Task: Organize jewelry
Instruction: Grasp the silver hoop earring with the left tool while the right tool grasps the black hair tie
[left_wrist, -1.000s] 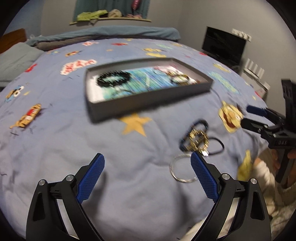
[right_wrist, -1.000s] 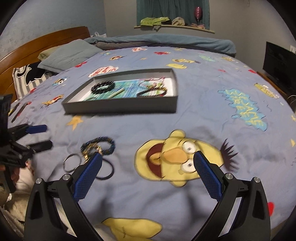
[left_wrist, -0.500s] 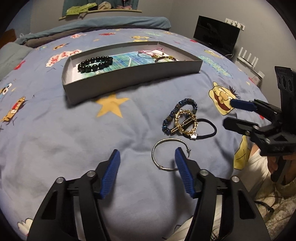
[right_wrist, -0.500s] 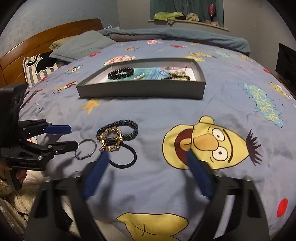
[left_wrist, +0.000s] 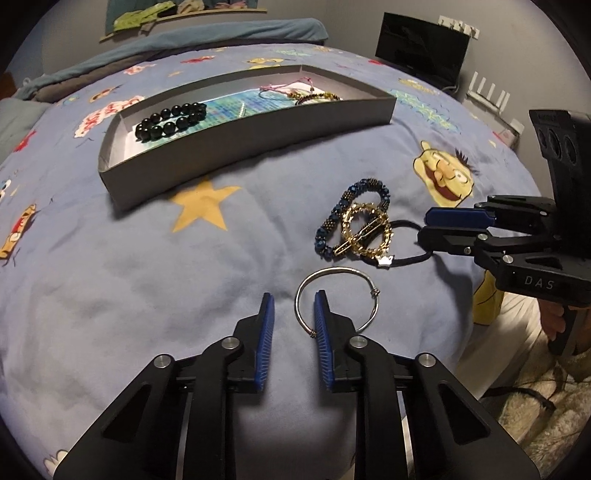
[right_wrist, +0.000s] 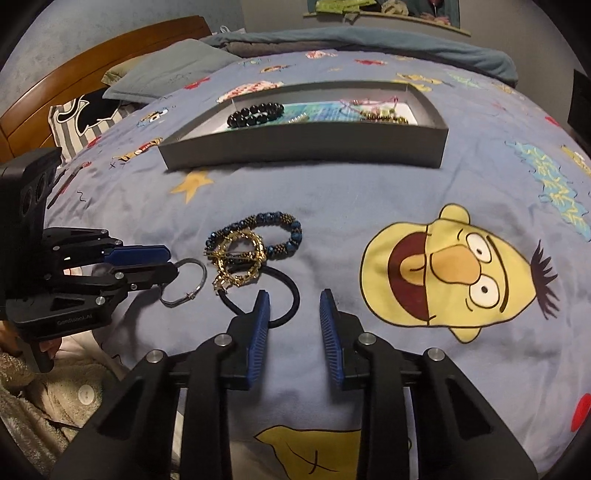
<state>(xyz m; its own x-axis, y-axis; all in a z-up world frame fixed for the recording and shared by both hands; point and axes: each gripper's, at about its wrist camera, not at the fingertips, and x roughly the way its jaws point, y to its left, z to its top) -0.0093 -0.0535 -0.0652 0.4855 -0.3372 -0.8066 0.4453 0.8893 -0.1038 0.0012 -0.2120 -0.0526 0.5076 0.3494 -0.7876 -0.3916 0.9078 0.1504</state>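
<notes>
A grey tray (left_wrist: 258, 136) on the bed holds a black bead bracelet (left_wrist: 170, 120) and other pieces at its right end. Nearer lie a silver bangle (left_wrist: 338, 271), a gold chain bracelet (left_wrist: 367, 230), a blue bead bracelet (left_wrist: 343, 206) and a black hair tie (left_wrist: 410, 258). My left gripper (left_wrist: 293, 306) is partly open at the bangle's left rim, its right finger over the rim. My right gripper (right_wrist: 295, 302) is partly open, its left finger over the hair tie (right_wrist: 291, 291). The tray (right_wrist: 303, 147) also shows in the right wrist view.
The blue cartoon bedspread (right_wrist: 443, 206) covers the bed. Pillows (right_wrist: 162, 77) and a wooden headboard (right_wrist: 92, 74) are at the far left. A dark monitor (left_wrist: 421, 40) stands off the bed's right side.
Both grippers have moved down and closer to the loose jewelry and their jaws have narrowed. The left one now reaches the silver bangle, the right one the black hair tie.
</notes>
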